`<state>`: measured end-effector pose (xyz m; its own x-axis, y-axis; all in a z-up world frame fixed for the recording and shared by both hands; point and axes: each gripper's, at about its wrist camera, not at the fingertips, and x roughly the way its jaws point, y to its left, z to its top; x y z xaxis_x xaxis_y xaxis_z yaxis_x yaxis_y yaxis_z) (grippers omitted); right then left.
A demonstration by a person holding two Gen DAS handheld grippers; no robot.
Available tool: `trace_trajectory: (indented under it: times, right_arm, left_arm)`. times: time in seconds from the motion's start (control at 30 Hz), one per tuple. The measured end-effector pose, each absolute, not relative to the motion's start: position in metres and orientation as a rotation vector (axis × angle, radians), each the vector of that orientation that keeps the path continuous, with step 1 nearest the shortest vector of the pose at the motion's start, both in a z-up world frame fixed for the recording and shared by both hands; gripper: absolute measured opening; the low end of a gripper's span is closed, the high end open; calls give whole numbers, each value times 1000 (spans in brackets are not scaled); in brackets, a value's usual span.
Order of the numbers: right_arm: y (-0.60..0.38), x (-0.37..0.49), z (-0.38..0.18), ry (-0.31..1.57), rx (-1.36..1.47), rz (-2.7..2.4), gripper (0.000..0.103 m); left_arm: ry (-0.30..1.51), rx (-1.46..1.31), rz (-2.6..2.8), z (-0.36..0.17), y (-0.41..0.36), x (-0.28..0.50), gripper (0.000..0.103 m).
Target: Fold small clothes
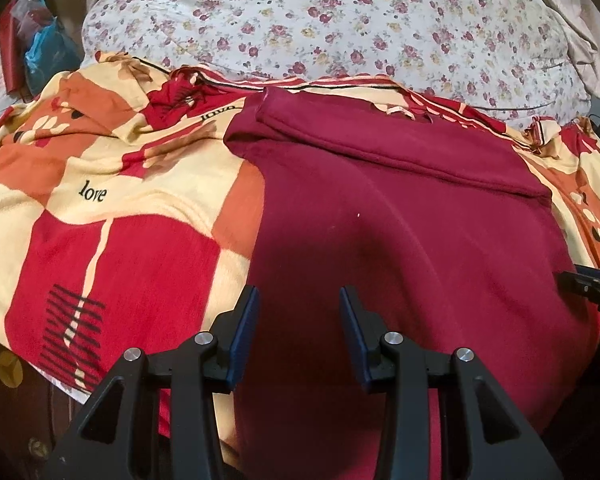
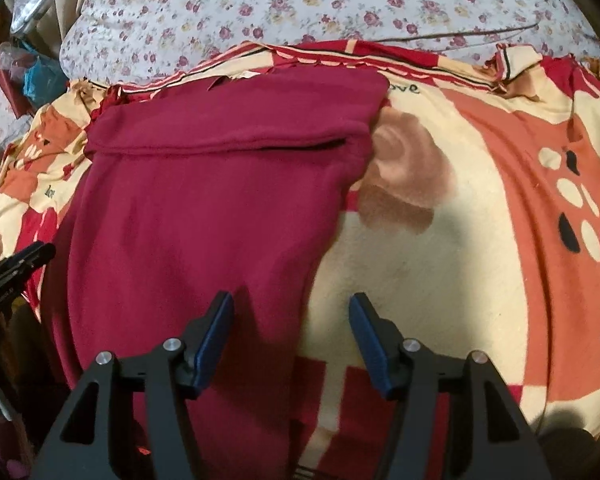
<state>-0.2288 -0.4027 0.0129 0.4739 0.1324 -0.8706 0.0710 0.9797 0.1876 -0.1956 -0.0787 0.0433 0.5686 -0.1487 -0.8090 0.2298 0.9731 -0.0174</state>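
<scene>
Left gripper (image 1: 298,292) first: blue pads apart, nothing between them, tilted steeply down over the near part of the maroon garment (image 1: 400,216). The left pad sits right above the garment's left edge, where it meets the patterned blanket (image 1: 100,184).

Over to the right gripper (image 2: 292,300): its fingers are spread wider, empty too, angled down and straddling the garment's (image 2: 204,200) right edge, left pad over maroon cloth, right pad over the cream of the blanket (image 2: 440,248).

The garment lies flat on the blanket, a folded band across its far end. Each gripper shows at the edge of the other's view. Beyond the blanket, a floral quilt (image 1: 340,24) fills the far side. No containers to speak of.
</scene>
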Motion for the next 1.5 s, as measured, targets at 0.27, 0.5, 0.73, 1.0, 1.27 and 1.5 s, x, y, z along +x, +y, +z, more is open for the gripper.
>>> trace_trajectory:
  times: [0.27, 0.5, 0.73, 1.0, 1.27, 1.5]
  right_arm:
    - [-400, -231, 10, 1039, 179, 29, 51]
    - [-400, -235, 18, 1003, 138, 53, 9]
    - [-402, -244, 27, 1004, 138, 40, 8]
    - [-399, -290, 24, 1156, 292, 232, 52]
    - [-372, -330, -16, 1300, 293, 288, 59]
    - [-358, -333, -36, 1341, 313, 293, 59]
  left_arm:
    - [962, 67, -225, 38, -74, -200, 20]
    - [1007, -6, -245, 35, -54, -207, 20]
    - [1052, -34, -269, 33, -31, -226, 20]
    - [1137, -77, -297, 13, -15, -249, 20]
    - [1165, -90, -327, 2, -20, -259, 20]
    - [1168, -66, -339, -3, -29, -259, 20]
